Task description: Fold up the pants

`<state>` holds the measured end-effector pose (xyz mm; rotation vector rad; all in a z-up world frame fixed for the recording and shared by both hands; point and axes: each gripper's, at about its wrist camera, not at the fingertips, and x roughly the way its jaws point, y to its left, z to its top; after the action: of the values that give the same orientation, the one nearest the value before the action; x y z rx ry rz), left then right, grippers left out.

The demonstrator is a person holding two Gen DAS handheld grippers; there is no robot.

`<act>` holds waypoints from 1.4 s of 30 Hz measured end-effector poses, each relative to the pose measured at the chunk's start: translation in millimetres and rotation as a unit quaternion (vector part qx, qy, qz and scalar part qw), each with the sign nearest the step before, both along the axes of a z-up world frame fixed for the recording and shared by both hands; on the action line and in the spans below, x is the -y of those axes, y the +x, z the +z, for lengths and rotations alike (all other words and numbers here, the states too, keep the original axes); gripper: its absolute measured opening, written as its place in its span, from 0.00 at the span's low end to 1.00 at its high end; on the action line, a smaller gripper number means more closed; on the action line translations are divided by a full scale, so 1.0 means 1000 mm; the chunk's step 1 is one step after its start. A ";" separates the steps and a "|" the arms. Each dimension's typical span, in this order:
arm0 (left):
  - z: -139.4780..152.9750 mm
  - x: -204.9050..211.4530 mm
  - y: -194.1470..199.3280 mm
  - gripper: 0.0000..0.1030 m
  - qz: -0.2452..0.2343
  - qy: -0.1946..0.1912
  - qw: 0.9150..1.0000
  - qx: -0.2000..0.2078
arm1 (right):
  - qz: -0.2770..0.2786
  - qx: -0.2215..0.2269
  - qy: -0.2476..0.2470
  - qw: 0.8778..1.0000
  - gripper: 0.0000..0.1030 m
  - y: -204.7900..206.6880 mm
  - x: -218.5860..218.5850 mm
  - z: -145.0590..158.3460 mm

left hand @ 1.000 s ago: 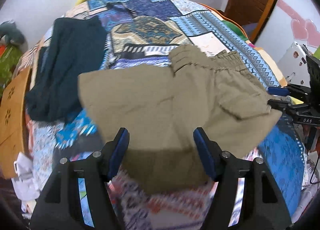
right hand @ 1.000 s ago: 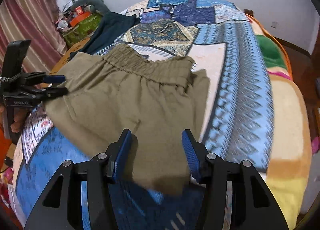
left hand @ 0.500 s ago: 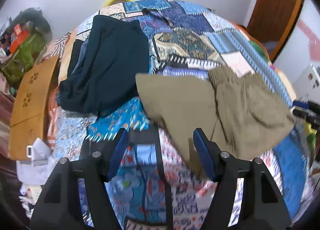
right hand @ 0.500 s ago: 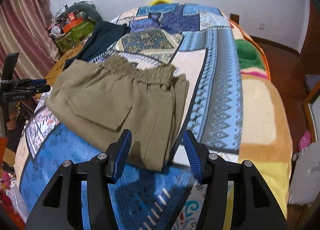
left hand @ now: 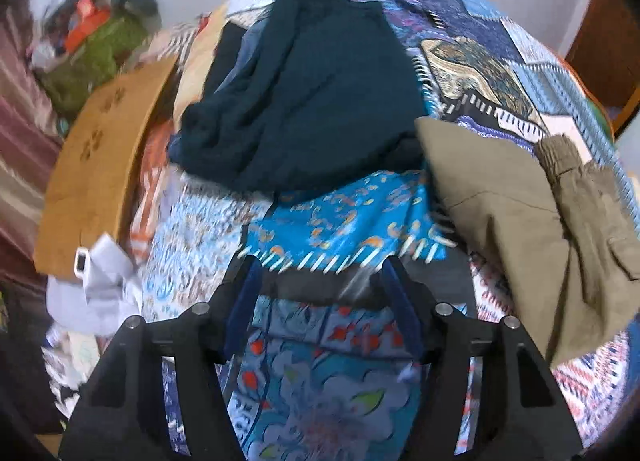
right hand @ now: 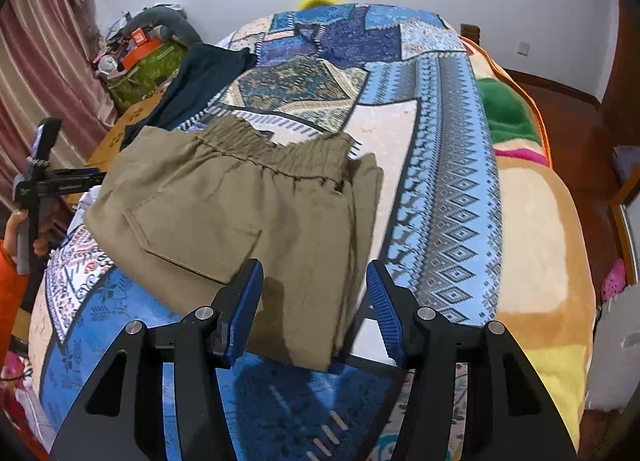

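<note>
The olive pants lie folded on the patchwork quilt, elastic waistband toward the far side. My right gripper hovers over their near edge, jaws open, pads apart from the cloth. My left gripper hangs over bare quilt with nothing between its jaws, which are closing. From there the pants lie to the right and a dark teal garment lies ahead. The right wrist view shows the left gripper at the pants' left side, held by a hand.
A wooden board and crumpled white cloth sit off the bed's left side, with a green bag of clutter behind. A thick orange, green and yellow blanket covers the bed's right side. Curtains hang at the left.
The left gripper has swung left, off the pants and toward the dark garment, narrowing slightly. The pants now lie flat and folded. The right gripper has hardly moved.
</note>
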<state>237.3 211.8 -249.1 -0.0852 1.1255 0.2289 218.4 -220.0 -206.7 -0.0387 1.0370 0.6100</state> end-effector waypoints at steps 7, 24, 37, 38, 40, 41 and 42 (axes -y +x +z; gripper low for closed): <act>0.037 0.017 -0.011 0.61 -0.034 -0.051 0.997 0.052 | -0.032 0.011 0.017 0.999 0.54 0.012 0.012 0.010; -0.012 0.083 0.048 0.62 -0.086 -0.152 0.985 -0.001 | -0.015 -0.081 0.037 0.996 0.60 0.053 -0.013 -0.045; -0.002 0.100 0.060 0.14 -0.094 -0.113 0.989 0.022 | -0.007 -0.092 0.046 0.995 0.19 0.065 -0.022 -0.051; 0.001 0.102 0.059 0.11 -0.096 -0.103 0.990 0.027 | -0.004 -0.081 0.042 0.996 0.15 0.062 -0.023 -0.046; 0.011 0.104 0.056 0.08 -0.101 -0.093 0.990 0.040 | 0.000 -0.064 0.032 0.997 0.13 0.060 -0.027 -0.039; 0.015 0.104 0.054 0.06 -0.101 -0.092 0.990 0.045 | 0.001 -0.054 0.027 0.998 0.12 0.059 -0.029 -0.035; 0.020 0.104 0.053 0.04 -0.102 -0.090 0.989 0.050 | 0.002 -0.049 0.026 0.998 0.11 0.060 -0.030 -0.032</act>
<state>290.4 107.6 -229.6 -0.1394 1.0455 -0.0592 278.3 -189.8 -239.0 0.0343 1.1154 0.6467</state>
